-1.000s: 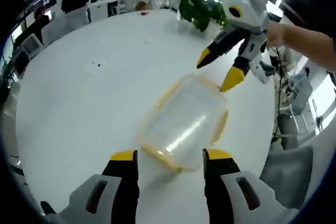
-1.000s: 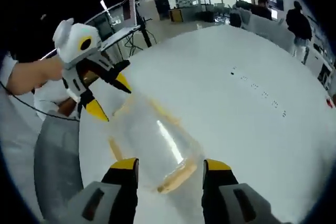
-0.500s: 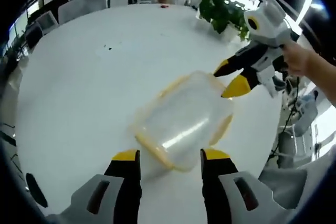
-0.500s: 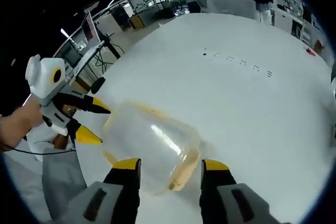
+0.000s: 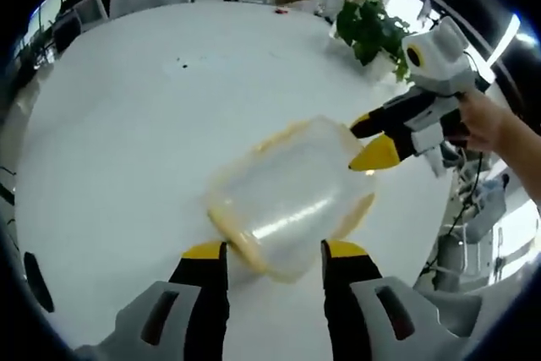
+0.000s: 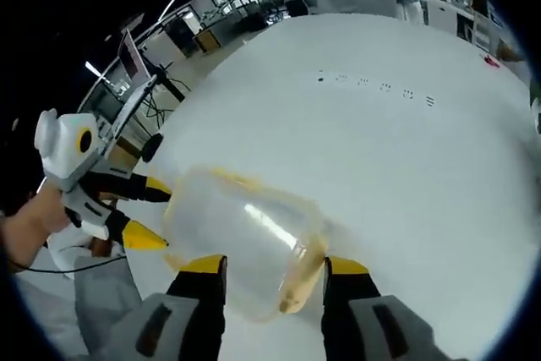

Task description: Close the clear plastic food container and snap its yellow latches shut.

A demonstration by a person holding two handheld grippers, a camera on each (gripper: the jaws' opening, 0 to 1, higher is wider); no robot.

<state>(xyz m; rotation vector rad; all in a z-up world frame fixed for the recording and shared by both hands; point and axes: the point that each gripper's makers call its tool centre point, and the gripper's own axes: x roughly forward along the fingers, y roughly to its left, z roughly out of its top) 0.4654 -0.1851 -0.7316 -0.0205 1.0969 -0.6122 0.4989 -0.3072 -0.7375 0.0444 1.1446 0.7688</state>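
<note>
A: How far is the job being judged to have come?

B: The clear container [image 5: 292, 196] is being seen on the white table [image 5: 118, 141] with its lid already seated on top; the yellow latches [image 5: 355, 213] are being read as not yet snapped, though blur is keeping that from being told for certain. Latching is being judged the part left to do.

A: What is being held?

B: Nothing is being gripped. The left gripper [image 5: 275, 251] is being held just beside the container's near end, its fingers [image 5: 203, 253] spread wide with that end sitting between them but not pinched. In the right gripper view, the right gripper [image 6: 273, 266] is being held at the opposite end of the container [image 6: 241, 238], fingers [image 6: 345, 270] likewise parted and closed on nothing. In the left gripper view the right gripper [image 5: 365, 143] is being seen with its yellow tips at the container's far corner; touching or a hair apart cannot be told.

A: And room around the container?

B: Bare table is being left on most sides of the container. The table edge [image 5: 439, 209] is being noted near the container on the right gripper's side, so pressing toward that edge is being judged the risk
</note>
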